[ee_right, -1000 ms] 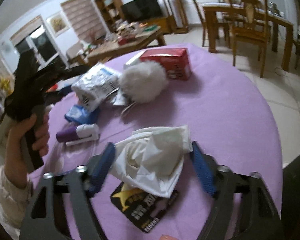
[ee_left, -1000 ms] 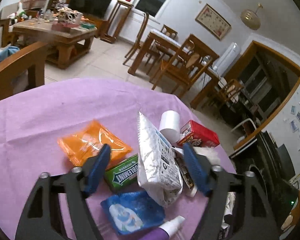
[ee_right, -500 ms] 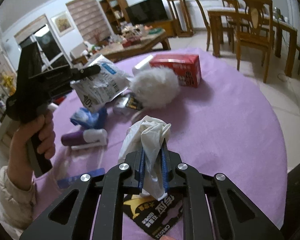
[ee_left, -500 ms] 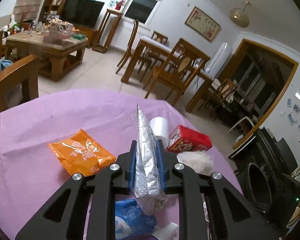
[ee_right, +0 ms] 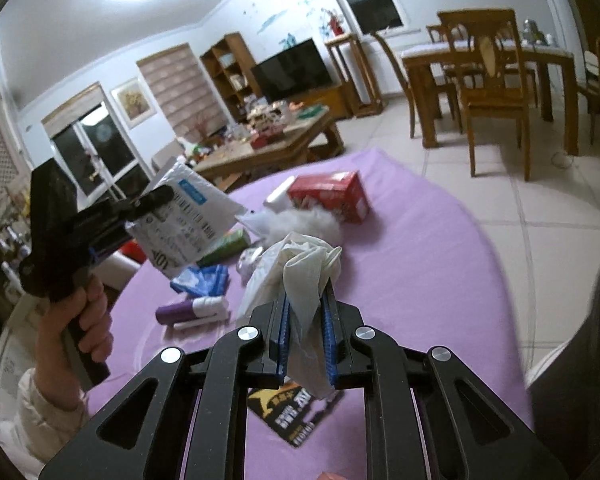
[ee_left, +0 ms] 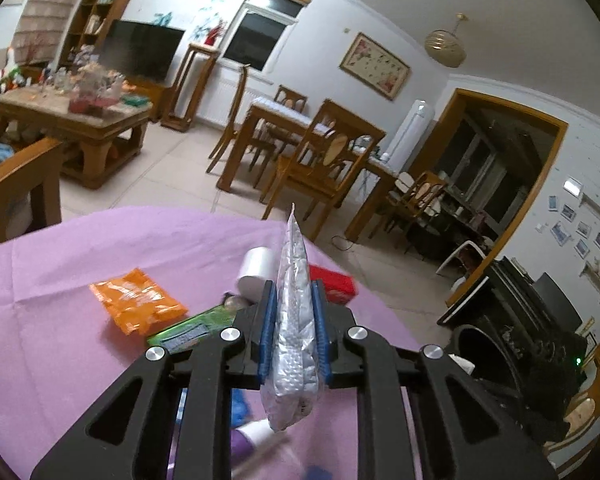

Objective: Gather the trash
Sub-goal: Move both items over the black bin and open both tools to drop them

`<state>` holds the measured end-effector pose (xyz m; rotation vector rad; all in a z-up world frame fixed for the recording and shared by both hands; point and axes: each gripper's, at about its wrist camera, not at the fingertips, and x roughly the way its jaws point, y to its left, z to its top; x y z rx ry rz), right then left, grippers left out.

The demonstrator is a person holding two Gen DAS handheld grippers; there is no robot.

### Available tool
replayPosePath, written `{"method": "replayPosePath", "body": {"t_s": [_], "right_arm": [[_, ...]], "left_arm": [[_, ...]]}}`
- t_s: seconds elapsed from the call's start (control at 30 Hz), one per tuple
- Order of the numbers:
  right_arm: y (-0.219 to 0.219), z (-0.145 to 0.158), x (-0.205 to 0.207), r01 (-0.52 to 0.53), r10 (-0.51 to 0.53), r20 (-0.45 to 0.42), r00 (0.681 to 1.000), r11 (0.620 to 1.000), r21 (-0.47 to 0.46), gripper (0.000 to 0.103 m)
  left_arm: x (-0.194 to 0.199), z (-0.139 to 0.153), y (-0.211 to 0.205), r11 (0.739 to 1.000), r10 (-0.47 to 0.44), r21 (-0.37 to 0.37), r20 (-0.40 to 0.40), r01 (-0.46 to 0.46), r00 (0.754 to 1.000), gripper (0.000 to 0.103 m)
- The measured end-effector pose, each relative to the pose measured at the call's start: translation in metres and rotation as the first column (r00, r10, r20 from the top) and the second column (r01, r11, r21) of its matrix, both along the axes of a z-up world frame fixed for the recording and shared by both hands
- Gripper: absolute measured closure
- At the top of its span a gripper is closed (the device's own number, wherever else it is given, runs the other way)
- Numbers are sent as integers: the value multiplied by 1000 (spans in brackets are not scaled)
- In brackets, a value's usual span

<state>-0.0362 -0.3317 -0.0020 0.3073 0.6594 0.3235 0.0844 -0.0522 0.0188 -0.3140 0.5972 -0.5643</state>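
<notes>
Left wrist view: the left gripper (ee_left: pixel 293 334) has its blue pads clamped tight on a silver snack bag (ee_left: pixel 293 320), which stands on edge between them, its pointed top above the fingers and its bottom corner hanging clear over the purple tablecloth (ee_left: pixel 80 264). Down on the cloth lie an orange packet (ee_left: pixel 138 300), a green gum pack (ee_left: pixel 192 328) just beside it, a white roll (ee_left: pixel 258 270) and a red box (ee_left: pixel 334 282) behind the fingers. A dark bin (ee_left: pixel 484 354) sits off the table's right edge.

Right wrist view: the right gripper (ee_right: pixel 307 338) is pinched shut on a crumpled white glove (ee_right: pixel 308 276), which bunches up above the pads and trails out below them. Under it on the cloth lies a black sachet (ee_right: pixel 296 412). Over to the left, a hand (ee_right: pixel 76 320) holds the left gripper (ee_right: pixel 140 216) aloft with the same bag, its white printed side showing, lifted off the table. Below that bag lie a blue packet (ee_right: pixel 202 280) and a purple tube (ee_right: pixel 192 312); further back, a white fluffy ball (ee_right: pixel 304 222) touches the red box (ee_right: pixel 332 196).
</notes>
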Motion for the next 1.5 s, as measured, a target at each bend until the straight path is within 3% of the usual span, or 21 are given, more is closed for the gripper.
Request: {"method": "replayPosePath", "body": {"t_s": [0.27, 0.5, 0.63, 0.87, 1.03, 1.23, 1.5], "right_arm": [[-55, 34, -45, 91, -93, 94, 991, 995, 32, 88], [-121, 45, -87, 209, -221, 142, 965, 973, 93, 88], [-156, 45, -108, 268, -284, 147, 948, 956, 122, 88], [-220, 33, -156, 388, -407, 136, 903, 910, 143, 88], [-254, 19, -184, 470, -486, 113, 866, 871, 147, 88], [-285, -2, -203, 534, -551, 73, 832, 829, 167, 88], [-295, -21, -202, 560, -576, 36, 817, 807, 188, 88]], "left_arm": [[-28, 38, -34, 998, -61, -21, 105, 64, 993, 85], [-43, 50, -95, 981, -190, -14, 118, 193, 975, 85], [-52, 44, -147, 954, -296, -17, 107, 299, 949, 85], [-77, 19, -242, 872, -487, -24, 72, 489, 871, 85], [-90, -1, -288, 824, -565, -34, 27, 566, 825, 85], [-96, -23, -318, 797, -604, -14, -30, 604, 796, 85], [-99, -32, -341, 785, -617, 26, -69, 619, 784, 85]]}}
